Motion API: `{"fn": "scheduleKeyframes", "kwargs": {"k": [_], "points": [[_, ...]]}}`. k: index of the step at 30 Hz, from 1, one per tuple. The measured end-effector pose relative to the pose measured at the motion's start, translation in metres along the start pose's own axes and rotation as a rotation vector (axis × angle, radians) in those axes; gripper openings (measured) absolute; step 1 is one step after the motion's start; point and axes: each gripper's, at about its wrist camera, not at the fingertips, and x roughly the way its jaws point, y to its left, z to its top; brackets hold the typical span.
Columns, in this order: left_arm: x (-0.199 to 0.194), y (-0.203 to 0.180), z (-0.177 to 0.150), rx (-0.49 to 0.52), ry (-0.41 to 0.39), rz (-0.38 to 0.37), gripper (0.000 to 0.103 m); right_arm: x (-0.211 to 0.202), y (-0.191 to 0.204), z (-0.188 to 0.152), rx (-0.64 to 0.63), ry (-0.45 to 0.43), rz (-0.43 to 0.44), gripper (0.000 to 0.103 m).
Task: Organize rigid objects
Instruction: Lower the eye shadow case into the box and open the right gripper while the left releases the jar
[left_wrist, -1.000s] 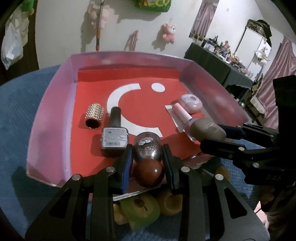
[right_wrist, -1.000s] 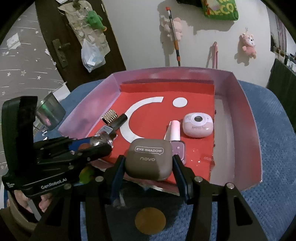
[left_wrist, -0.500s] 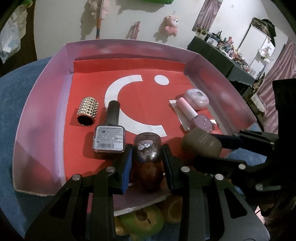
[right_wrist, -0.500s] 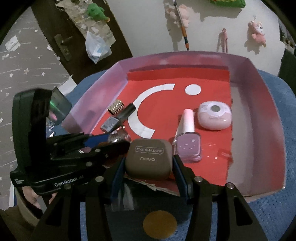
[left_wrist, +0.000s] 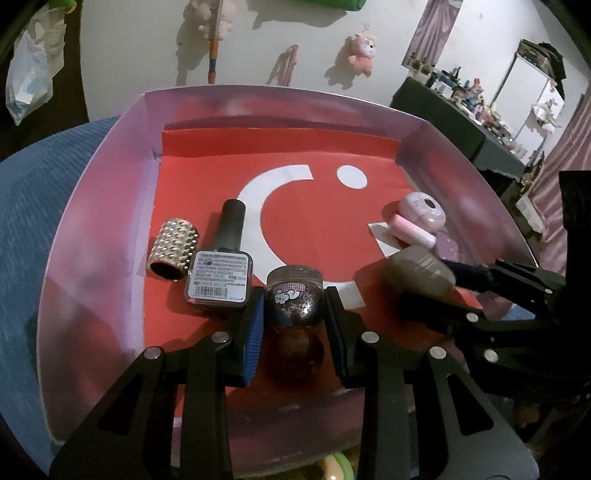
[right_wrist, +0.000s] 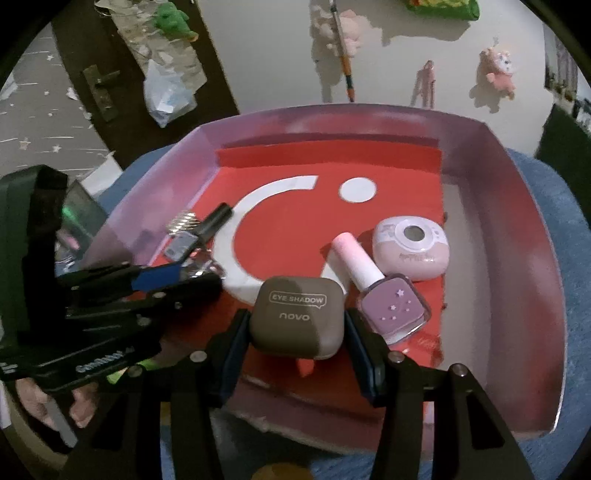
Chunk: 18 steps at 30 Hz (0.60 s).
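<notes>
My left gripper (left_wrist: 293, 314) is shut on a glittery nail polish bottle (left_wrist: 294, 299) with a dark red cap, held low over the red floor of the pink tray (left_wrist: 96, 206). My right gripper (right_wrist: 295, 332) is shut on a taupe eye shadow case (right_wrist: 297, 317) just over the tray's near part; the case also shows in the left wrist view (left_wrist: 417, 273). In the tray lie a gold studded cylinder (left_wrist: 171, 249), a black-capped square bottle (left_wrist: 219, 280), a lilac nail polish bottle (right_wrist: 384, 295) and a pink round compact (right_wrist: 410, 247).
The tray sits on a blue cloth (left_wrist: 33, 192). Yellow-green toys (left_wrist: 332, 469) lie under the tray's near edge. A white wall with hung plush toys (right_wrist: 498, 70) stands behind. A dark table with small items (left_wrist: 461, 122) is at the far right.
Both grippers have moved forward over the tray with their objects still held. The tray's contents have not moved.
</notes>
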Motion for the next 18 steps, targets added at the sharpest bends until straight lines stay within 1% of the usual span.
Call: {"fn": "scheduleKeyframes", "kwargs": {"k": [1, 2, 7, 12, 18], "points": [[0.0, 0.0, 0.001, -0.002, -0.002, 0.003, 0.029, 0.001, 0.0, 0.001, -0.007, -0.01, -0.042, 0.054], [0.0, 0.001, 0.001, -0.005, -0.003, 0.005, 0.029, 0.002, -0.001, 0.003, -0.007, -0.014, -0.064, 0.054], [0.002, 0.004, 0.004, -0.014, -0.005, 0.005, 0.03, 0.007, -0.013, 0.009, 0.012, -0.03, -0.142, 0.054], [0.003, 0.002, 0.005, -0.011, -0.007, 0.01, 0.03, 0.008, -0.014, 0.009, 0.006, -0.027, -0.155, 0.054], [0.003, 0.002, 0.005, -0.011, -0.006, 0.009, 0.03, 0.01, -0.013, 0.01, 0.01, -0.028, -0.15, 0.054]]}}
